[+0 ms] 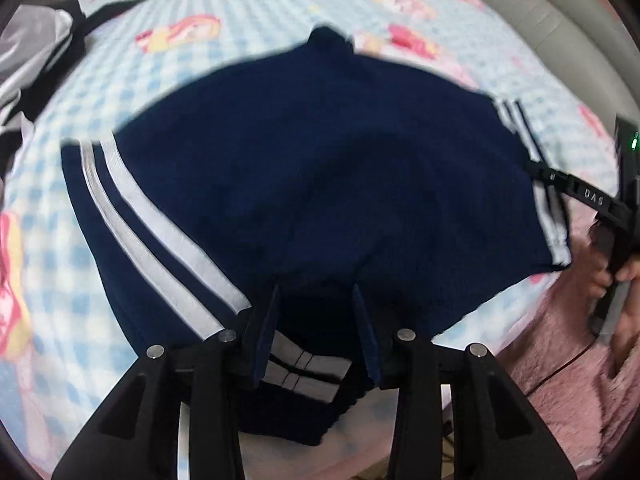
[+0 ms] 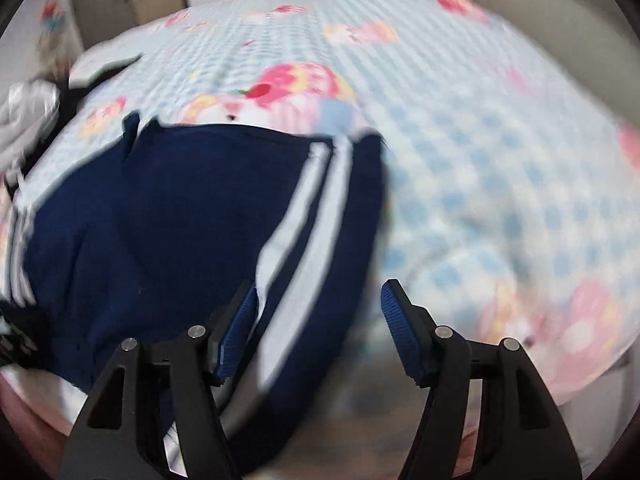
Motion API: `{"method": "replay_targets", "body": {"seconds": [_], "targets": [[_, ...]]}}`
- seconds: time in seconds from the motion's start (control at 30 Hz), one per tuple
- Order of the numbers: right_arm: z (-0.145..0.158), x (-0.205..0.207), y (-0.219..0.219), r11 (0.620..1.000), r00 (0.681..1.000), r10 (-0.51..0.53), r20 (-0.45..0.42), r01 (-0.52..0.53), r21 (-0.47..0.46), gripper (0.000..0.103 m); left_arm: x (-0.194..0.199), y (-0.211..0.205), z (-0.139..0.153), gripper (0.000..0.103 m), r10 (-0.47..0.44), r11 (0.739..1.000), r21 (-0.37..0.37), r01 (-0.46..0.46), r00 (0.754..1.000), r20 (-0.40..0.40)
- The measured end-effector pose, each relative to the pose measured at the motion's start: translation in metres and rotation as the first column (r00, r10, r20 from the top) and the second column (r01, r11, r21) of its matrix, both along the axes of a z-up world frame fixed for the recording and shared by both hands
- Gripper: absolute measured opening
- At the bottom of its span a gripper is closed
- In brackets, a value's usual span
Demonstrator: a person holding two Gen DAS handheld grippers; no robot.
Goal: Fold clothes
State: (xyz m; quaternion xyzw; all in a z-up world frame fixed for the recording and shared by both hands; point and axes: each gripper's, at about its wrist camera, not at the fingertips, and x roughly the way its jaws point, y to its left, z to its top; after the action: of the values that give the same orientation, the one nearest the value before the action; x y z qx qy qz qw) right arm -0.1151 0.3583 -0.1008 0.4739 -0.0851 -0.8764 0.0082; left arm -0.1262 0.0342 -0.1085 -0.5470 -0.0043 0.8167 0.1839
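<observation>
left wrist view: the navy shorts (image 1: 320, 184) with 2 white stripes per side lie spread on the checked bedsheet (image 1: 248, 32). the left gripper (image 1: 316, 312) at 6 o'clock stands narrowly parted around bunched fabric. the right gripper (image 1: 576, 192) sits at 3 o'clock.

right wrist view: jaws wide; shorts at 9 o'clock.
</observation>
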Motion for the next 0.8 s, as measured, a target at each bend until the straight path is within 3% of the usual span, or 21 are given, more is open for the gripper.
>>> {"method": "replay_targets", "body": {"seconds": [0.03,0.1,0.2,0.3,0.37,0.5,0.57,0.63,0.73,0.8], "targets": [[0.002,0.001,0.007,0.999,1.0,-0.011,-0.018,0.01,-0.04,0.066,-0.002,0.003,0.011,0.039,-0.009,1.0,0.016,0.009,0.999,-0.034],[0.014,-0.005,0.011,0.999,0.997,-0.018,-0.079,0.015,-0.032,0.07,-0.021,0.024,0.041,0.039,-0.04,0.998,0.035,0.045,0.991,-0.131],[0.028,-0.029,0.007,0.999,0.99,-0.013,-0.138,0.017,0.033,0.07,-0.062,0.068,0.055,0.039,-0.101,0.994,0.026,0.106,0.983,-0.152],[0.023,-0.049,0.01,0.999,0.993,-0.017,-0.118,0.023,0.046,0.07,-0.104,0.115,0.033,0.039,-0.134,0.99,-0.057,0.129,0.986,-0.102],[0.013,-0.061,0.017,0.998,0.994,-0.044,-0.1,0.048,0.046,0.068,-0.118,0.113,0.017,0.039,-0.109,0.989,-0.111,0.099,0.99,-0.086],[-0.008,-0.068,0.037,0.997,0.995,-0.076,-0.057,0.074,-0.024,0.068,-0.152,0.111,-0.002,0.039,-0.076,0.992,-0.104,0.071,0.996,-0.043],[-0.013,-0.072,0.04,0.998,0.997,-0.062,-0.049,0.06,-0.036,0.046,-0.162,0.112,-0.006,0.039,-0.061,0.992,-0.117,0.054,0.996,-0.057],[-0.01,-0.071,0.039,0.999,0.997,-0.051,-0.065,0.049,-0.02,0.037,-0.165,0.116,-0.002,0.039,-0.049,0.989,-0.147,0.032,0.993,-0.111],[-0.005,-0.061,0.047,0.995,0.992,-0.09,-0.088,0.086,-0.048,0.029,-0.171,0.123,0.004,0.038,-0.014,0.988,-0.156,-0.008,0.99,-0.143],[-0.001,-0.055,0.052,0.992,0.988,-0.117,-0.103,0.111,-0.066,0.03,-0.152,0.121,0.019,0.038,-0.024,0.997,-0.081,0.011,0.988,-0.15]]}}
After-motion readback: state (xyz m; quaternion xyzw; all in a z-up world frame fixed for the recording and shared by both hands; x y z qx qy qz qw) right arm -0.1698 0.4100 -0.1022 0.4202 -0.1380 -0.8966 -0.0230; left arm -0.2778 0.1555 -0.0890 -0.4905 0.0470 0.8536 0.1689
